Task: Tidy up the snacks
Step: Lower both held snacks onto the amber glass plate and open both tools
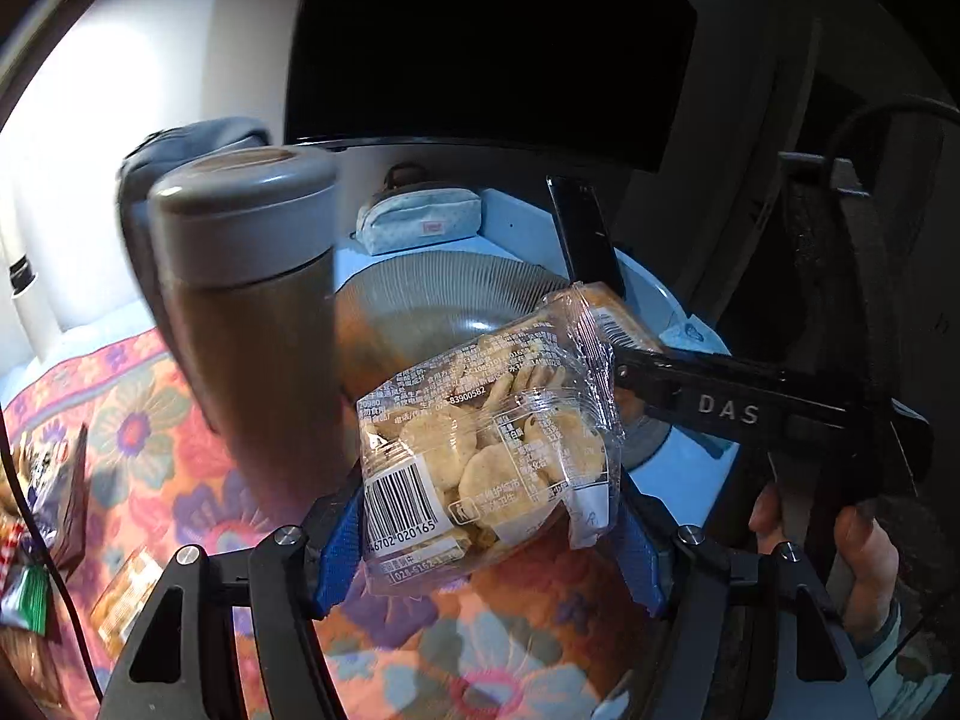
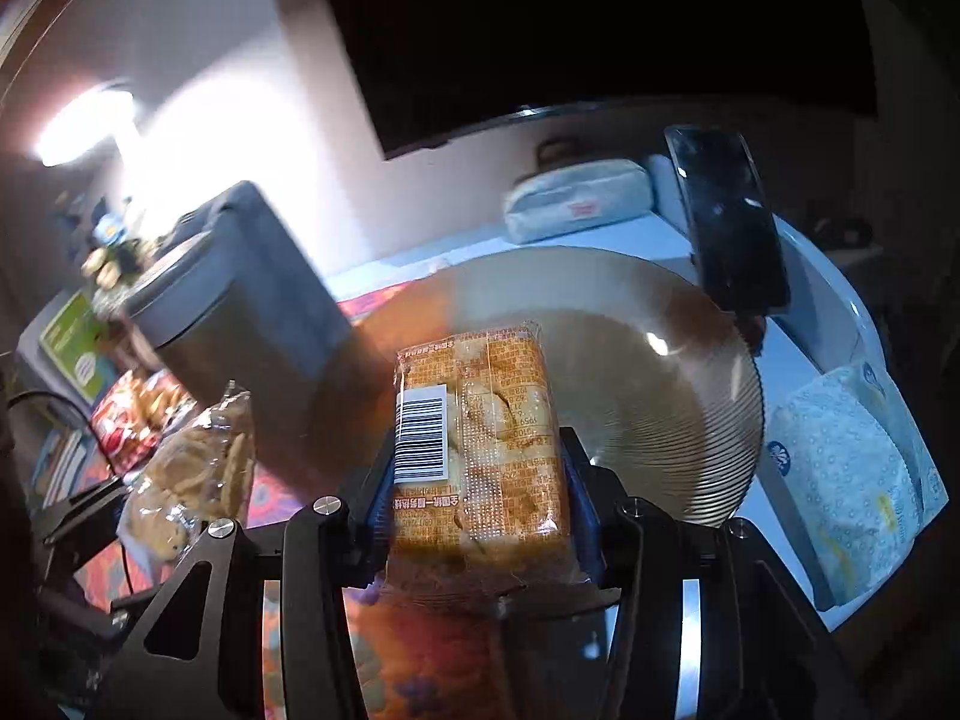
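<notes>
Two snack packs, the clear cracker bag and the orange packet, point lengthwise toward the plate.

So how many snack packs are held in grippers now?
2. A clear cookie pack in the left gripper, an orange pack in the right gripper. More packs lie at the left.

Glossy clear plastic biscuit bag; ribbed glass plate; matt grey flask

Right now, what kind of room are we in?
Probably a living room or bedroom at home: a dark television screen hangs on the wall above a table with a floral tablecloth, a ribbed glass plate and a thermos.
</notes>
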`<state>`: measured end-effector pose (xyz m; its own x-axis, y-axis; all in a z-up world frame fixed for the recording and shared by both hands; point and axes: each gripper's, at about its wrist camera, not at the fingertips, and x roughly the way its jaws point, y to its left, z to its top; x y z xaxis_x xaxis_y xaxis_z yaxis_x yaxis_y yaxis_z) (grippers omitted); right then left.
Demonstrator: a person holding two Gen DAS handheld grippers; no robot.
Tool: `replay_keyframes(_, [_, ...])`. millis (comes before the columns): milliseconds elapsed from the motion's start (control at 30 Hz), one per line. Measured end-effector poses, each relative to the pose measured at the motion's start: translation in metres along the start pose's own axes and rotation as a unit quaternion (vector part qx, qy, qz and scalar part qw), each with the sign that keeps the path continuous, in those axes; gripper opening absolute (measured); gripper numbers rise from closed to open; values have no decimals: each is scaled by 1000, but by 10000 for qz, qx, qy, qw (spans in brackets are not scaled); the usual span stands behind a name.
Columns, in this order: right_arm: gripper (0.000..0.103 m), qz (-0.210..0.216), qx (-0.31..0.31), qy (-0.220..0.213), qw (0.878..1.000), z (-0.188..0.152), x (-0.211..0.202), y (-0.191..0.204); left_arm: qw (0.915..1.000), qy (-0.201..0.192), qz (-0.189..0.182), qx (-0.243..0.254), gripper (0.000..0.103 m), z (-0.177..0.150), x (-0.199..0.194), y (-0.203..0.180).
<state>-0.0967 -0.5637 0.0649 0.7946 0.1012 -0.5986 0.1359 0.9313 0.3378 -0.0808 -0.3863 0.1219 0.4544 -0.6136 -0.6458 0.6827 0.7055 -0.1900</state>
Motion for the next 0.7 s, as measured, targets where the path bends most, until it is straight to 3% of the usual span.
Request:
replay_keyframes(267, [50,-264,251,44,9993,12,15,-26,9997,73,228,89,70,22,46,-24])
replay_keyframes(367, [63,-151,428,3,9990,14,14,-38,9995,54,325,2,75,30,58,-22])
replay_keyframes(433, [64,-180,433,-20,9989,13,11,-41,9995,90,280,-84,76,33,65,-18])
replay_keyframes(700, [64,-264,300,-129,9991,5,-8,-35,9997,-152,163,-32,82,31,48,-18])
